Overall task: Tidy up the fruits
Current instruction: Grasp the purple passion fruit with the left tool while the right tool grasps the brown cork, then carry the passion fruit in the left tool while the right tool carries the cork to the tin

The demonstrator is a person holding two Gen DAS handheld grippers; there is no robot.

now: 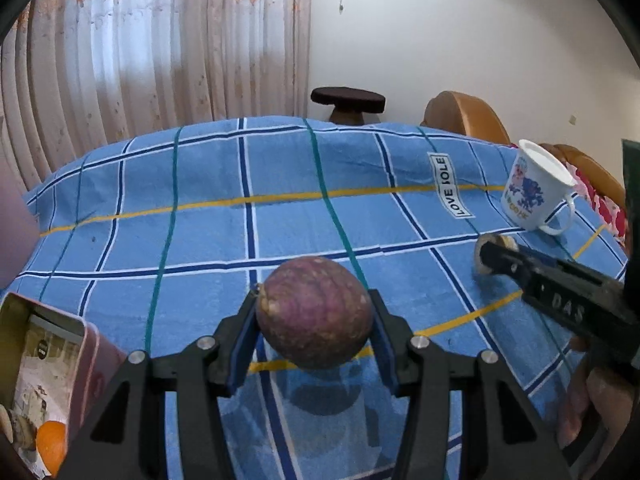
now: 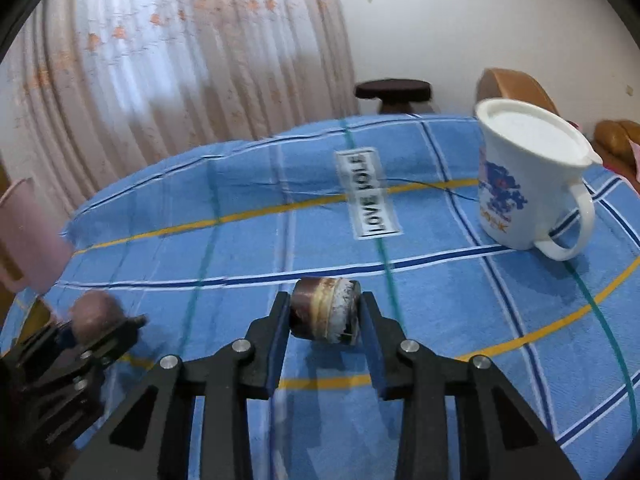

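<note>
At lower centre of the left wrist view, the left gripper [image 1: 314,320] pinches a purple fruit [image 1: 314,314] clear of the blue cloth [image 1: 200,240], likely for the tin [image 1: 44,380] at lower left. Across, the right gripper [image 2: 325,316] clamps a small brown piece [image 2: 325,314].

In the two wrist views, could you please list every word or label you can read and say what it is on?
"LOVE JOLE": white label on the blue checked cloth; the second word's first letter is unclear.
"DAS": raised letters on the right tool, cut off at the edge.
White mug: orange text under the blue picture, too blurred to read.
Tin box: print too small.
</note>
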